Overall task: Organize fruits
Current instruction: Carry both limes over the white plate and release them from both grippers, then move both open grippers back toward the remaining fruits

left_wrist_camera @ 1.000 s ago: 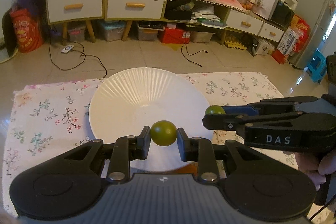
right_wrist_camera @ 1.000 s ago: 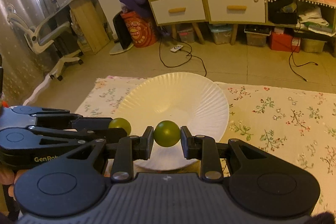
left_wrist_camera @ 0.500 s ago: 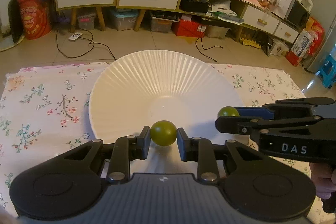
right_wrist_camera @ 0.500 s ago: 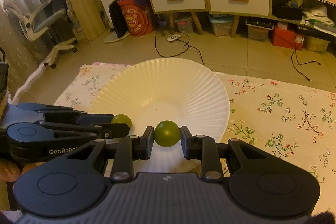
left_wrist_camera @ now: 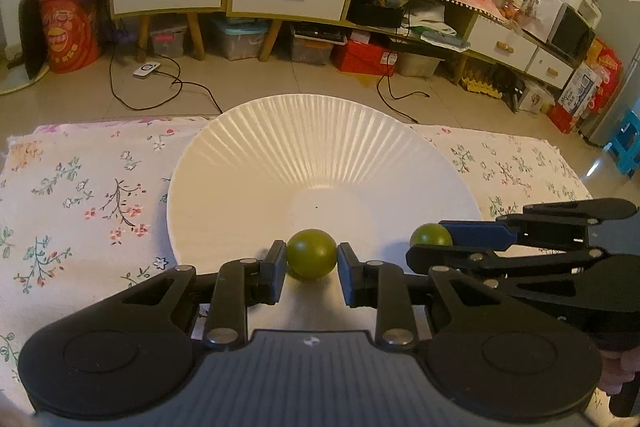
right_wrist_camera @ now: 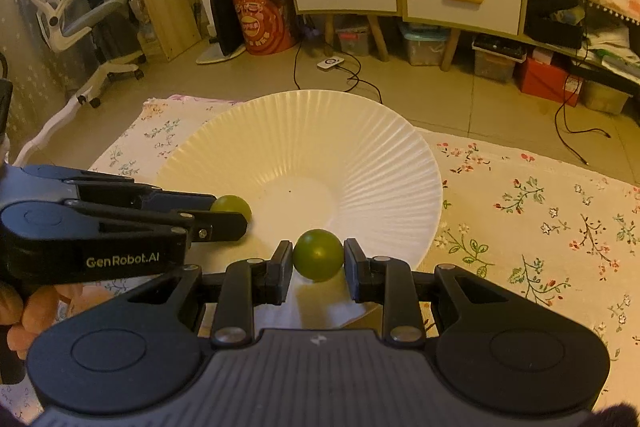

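Fruits [left_wrist_camera: 311,253] [right_wrist_camera: 318,254], each clamped in a tool [left_wrist_camera: 312,269] [right_wrist_camera: 317,269] at lower centre over the plate [left_wrist_camera: 304,151] near rim, should be lowered to touch before parting, lest they roll.

Low surface draped in floral cloth [left_wrist_camera: 92,187], white with pink and green sprigs. Large ribbed white plate [left_wrist_camera: 320,147] sits directly on cloth, near its middle. Tiled floor beyond.
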Demonstrator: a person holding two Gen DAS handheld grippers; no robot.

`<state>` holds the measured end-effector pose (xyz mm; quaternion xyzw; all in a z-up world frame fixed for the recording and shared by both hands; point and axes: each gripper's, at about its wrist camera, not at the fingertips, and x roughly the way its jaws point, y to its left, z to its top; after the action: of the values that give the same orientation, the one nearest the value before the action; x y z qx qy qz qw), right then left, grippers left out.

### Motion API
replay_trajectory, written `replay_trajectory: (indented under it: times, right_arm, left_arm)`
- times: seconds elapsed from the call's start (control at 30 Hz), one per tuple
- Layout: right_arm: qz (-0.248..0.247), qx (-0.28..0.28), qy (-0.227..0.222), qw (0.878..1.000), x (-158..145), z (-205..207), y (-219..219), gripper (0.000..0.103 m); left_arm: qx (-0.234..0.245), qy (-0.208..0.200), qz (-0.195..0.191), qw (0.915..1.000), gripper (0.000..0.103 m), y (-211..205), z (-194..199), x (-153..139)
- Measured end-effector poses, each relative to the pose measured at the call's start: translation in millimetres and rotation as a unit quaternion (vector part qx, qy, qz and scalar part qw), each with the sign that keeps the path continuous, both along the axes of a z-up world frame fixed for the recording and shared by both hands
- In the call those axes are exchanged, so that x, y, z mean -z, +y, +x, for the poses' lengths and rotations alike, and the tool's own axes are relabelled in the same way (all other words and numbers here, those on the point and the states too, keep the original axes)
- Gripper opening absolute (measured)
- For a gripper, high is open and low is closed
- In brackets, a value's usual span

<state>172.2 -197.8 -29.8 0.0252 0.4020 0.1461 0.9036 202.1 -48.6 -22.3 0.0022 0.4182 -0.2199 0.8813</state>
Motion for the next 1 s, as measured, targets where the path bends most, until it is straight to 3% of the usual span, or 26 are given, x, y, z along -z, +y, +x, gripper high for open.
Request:
replay_trajectory:
  times: [0.17,0.23,0.7,0.87,1.0]
  right_arm:
    - [0.002,-0.002,0.001,1.0,-2,-1,-1,0.03]
    - [0.001,-0.002,0.003,1.0,-4,-4,-2,0.039]
    - [-0.027,0.02,-0.025,0.999,-48,-42,2,0.069]
    - [-0.035,0.024,-0.038,0.998,-60,-60,7,0.078]
    - [-0.038,0.023,-0.045,0.998,-66,-72,13,0.085]
  left_arm:
    - [-0.001,-0.002,0.006,1.0,0.013,1,-2,-2]
    - [0.002,-0.003,0.009,0.9999,0.022,1,-5,-4]
    - [0.0,-0.03,0.028,0.9992,0.066,18,-46,-42]
    - [-0.004,-0.034,0.034,0.9988,0.071,30,-63,-52]
    - [-0.01,-0.038,0.044,0.9982,0.083,38,-75,-58]
